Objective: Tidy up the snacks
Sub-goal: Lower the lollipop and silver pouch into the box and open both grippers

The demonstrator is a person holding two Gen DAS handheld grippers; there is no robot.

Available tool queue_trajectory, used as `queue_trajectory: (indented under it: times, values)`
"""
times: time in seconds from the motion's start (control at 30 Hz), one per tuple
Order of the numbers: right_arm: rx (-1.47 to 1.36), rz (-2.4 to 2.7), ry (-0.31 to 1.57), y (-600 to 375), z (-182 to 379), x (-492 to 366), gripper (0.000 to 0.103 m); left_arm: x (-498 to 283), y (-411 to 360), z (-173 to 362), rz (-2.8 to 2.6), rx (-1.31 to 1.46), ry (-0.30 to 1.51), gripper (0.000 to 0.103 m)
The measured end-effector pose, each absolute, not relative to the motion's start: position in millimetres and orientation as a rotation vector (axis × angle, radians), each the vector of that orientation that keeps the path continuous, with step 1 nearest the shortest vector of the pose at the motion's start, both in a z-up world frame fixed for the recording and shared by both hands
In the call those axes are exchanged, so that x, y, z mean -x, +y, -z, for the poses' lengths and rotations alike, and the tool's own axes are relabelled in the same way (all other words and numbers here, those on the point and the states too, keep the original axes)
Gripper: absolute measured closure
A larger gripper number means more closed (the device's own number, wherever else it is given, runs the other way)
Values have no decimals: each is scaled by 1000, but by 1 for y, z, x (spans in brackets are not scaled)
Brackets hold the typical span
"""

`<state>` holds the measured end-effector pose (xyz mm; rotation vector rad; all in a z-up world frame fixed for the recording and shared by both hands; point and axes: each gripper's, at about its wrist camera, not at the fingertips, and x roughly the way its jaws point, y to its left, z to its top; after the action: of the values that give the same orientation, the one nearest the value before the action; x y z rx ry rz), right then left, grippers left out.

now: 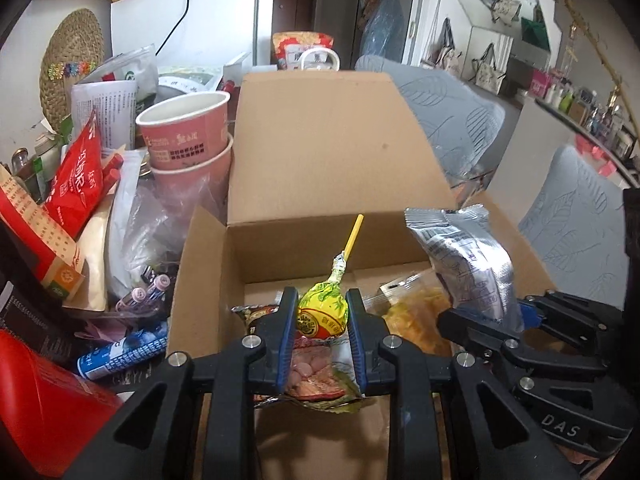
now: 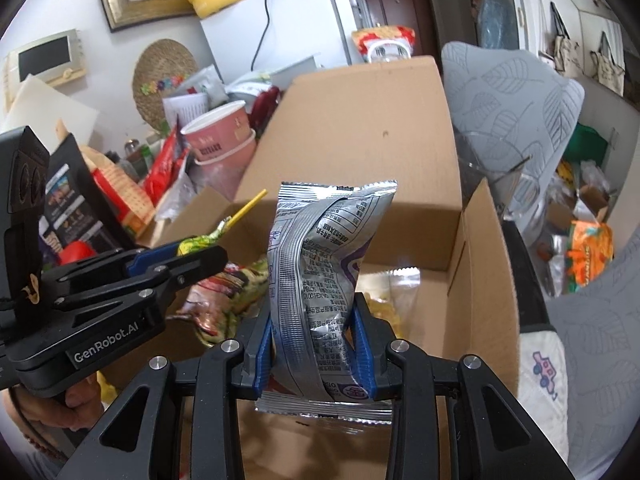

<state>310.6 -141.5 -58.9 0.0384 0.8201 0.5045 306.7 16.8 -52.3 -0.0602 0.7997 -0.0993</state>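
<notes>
An open cardboard box [image 1: 280, 248] stands in front of me, its lid flap up at the back. My left gripper [image 1: 322, 304] is shut on a yellow-green wrapped lollipop [image 1: 322, 312] with a yellow stick, held over the box's left part. My right gripper [image 2: 316, 328] is shut on a silver snack bag [image 2: 320, 264], held upright over the box [image 2: 472, 280]. The silver bag [image 1: 468, 256] and right gripper also show at the right of the left wrist view. Inside the box lie a red-pink snack pack [image 1: 316, 376] and a clear bag of yellow chips [image 1: 420, 316].
Left of the box is a crowded pile: stacked pink paper cups [image 1: 188, 140], red packets [image 1: 78, 176], a blue-white tube [image 1: 120, 354], a red box [image 1: 44, 404]. Grey leaf-patterned chair cushions [image 1: 580, 232] stand to the right. A white fridge [image 1: 192, 20] is behind.
</notes>
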Motion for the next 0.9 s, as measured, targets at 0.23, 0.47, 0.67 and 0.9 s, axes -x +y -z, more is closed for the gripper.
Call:
queue_trajectory:
  times: [0.23, 0.47, 0.67, 0.9]
  values:
    - [-4, -476, 867, -137, 73, -318, 68, -316, 11, 74, 103, 57, 877, 79]
    - [32, -460, 873, -135, 76, -318, 65, -321, 6, 82, 87, 38, 907, 78]
    - [28, -432, 878, -137, 72, -317, 55, -321, 5, 80, 64, 24, 914, 56]
    - [54, -412, 837, -137, 59, -308, 49, -314, 8, 69, 52, 39, 891, 44]
